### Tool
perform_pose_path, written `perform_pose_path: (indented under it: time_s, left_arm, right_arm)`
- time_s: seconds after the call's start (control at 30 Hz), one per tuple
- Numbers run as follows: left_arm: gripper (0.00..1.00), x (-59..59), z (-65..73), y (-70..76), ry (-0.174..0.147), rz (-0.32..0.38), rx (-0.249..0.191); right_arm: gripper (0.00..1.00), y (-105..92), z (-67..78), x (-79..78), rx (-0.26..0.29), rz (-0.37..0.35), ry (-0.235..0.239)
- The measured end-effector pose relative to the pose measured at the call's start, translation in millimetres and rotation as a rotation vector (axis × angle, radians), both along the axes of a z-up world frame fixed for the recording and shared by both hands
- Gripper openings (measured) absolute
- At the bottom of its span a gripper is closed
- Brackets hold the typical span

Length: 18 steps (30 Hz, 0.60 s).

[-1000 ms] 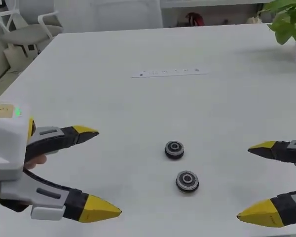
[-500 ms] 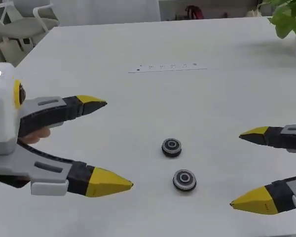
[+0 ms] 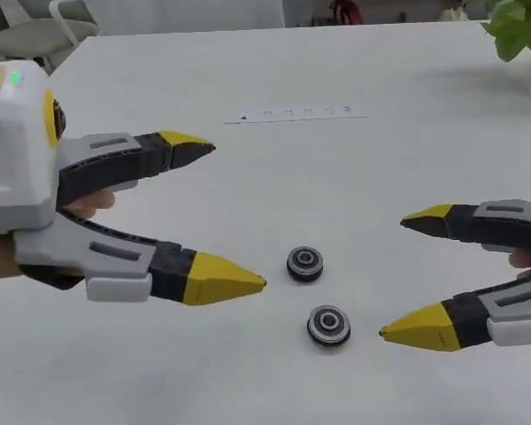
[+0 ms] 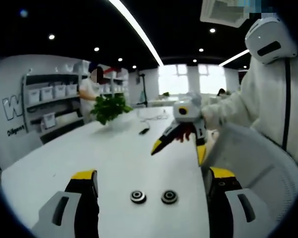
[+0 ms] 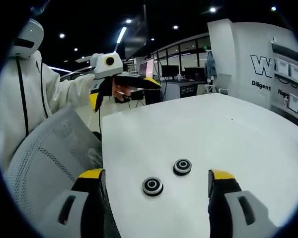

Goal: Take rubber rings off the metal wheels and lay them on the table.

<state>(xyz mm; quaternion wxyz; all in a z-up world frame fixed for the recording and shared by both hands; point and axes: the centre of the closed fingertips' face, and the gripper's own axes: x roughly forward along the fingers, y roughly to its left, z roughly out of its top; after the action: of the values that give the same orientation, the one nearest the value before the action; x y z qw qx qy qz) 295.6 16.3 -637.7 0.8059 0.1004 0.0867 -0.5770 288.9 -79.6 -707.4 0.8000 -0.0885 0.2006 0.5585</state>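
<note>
We hold the left gripper [image 3: 239, 216] and right gripper [image 3: 391, 277] over a white table [image 3: 407, 150], each with jaws wide apart, gripping nothing. Between them a far wheel [image 3: 304, 264] and a near wheel [image 3: 328, 325] lie flat on the table, close together. Their dark rings [image 3: 311, 326] seem still on.

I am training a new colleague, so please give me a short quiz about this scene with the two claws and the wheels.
1. True or false: the left claw and the right claw are both open.
2. How many wheels lie on the table? A one, B two, C four.
3. Fill in: in the head view, the wheels lie ____ the two claws.
Key: 1 true; 2 B; 3 between.
</note>
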Motion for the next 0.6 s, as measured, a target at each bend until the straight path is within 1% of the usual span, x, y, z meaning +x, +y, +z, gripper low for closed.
perform_pose_path:
  time_s: [0.03,0.13,0.3,0.37,0.47,0.53,0.6]
  left_arm:
    - [0.93,2.0,-0.3,-2.2,0.008,-0.011,0.002]
    - [0.92,9.1,0.8,-7.4,0.005,-0.022,0.003]
    - [0.92,18.8,3.9,-18.4,0.002,-0.039,-0.011]
    - [0.92,22.4,1.5,-21.4,0.003,-0.044,-0.008]
    - [0.91,24.5,-4.5,-26.2,0.029,-0.057,-0.009]
    - [0.90,25.0,-12.0,-29.2,0.038,-0.064,0.005]
    - [0.88,23.9,-18.7,-32.6,0.046,-0.067,0.007]
  right_arm:
    - [0.80,2.5,0.7,2.2,0.001,0.004,0.003]
    - [0.75,8.5,-1.2,4.2,-0.013,0.032,0.008]
    - [0.75,14.3,-1.8,11.4,-0.016,0.044,0.017]
    - [0.73,15.6,-2.3,12.2,-0.022,0.055,0.020]
    - [0.71,16.8,-4.4,13.2,-0.030,0.064,0.021]
    - [0.69,17.3,-7.4,14.0,-0.031,0.065,0.025]
    - [0.67,17.7,-10.6,13.4,-0.031,0.067,0.031]
